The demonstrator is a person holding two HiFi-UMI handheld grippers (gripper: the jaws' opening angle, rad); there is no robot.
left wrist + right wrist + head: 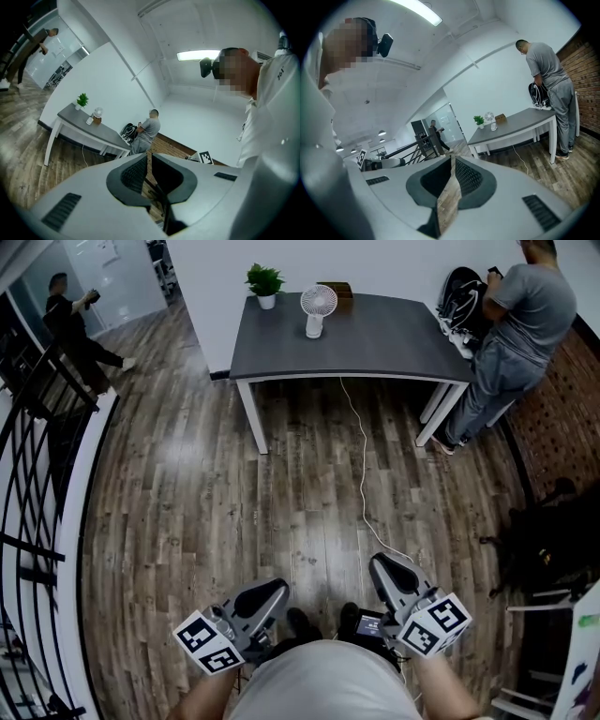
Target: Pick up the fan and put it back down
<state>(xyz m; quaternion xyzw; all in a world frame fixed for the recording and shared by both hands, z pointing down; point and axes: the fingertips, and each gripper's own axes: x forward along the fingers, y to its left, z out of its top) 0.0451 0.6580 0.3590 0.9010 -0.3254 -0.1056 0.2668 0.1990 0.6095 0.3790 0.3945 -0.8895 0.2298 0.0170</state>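
A small white fan (pixel 318 307) stands upright on the far grey table (pixel 375 348), well away across the wooden floor. It also shows tiny in the left gripper view as the fan (pixel 97 112) and in the right gripper view as the fan (pixel 489 117). My left gripper (pixel 277 591) and right gripper (pixel 379 564) are held close to my body at the bottom of the head view, both pointing toward the table. The left gripper (pixel 149 161) is shut with nothing between its jaws. So is the right gripper (pixel 452 161).
A potted plant (pixel 265 281) and a brown box (pixel 337 291) sit beside the fan. A white cable (pixel 362 456) trails from the table over the floor. One person (pixel 514 338) stands at the table's right end by a backpack (pixel 461 296). A black railing (pixel 37 474) runs along the left.
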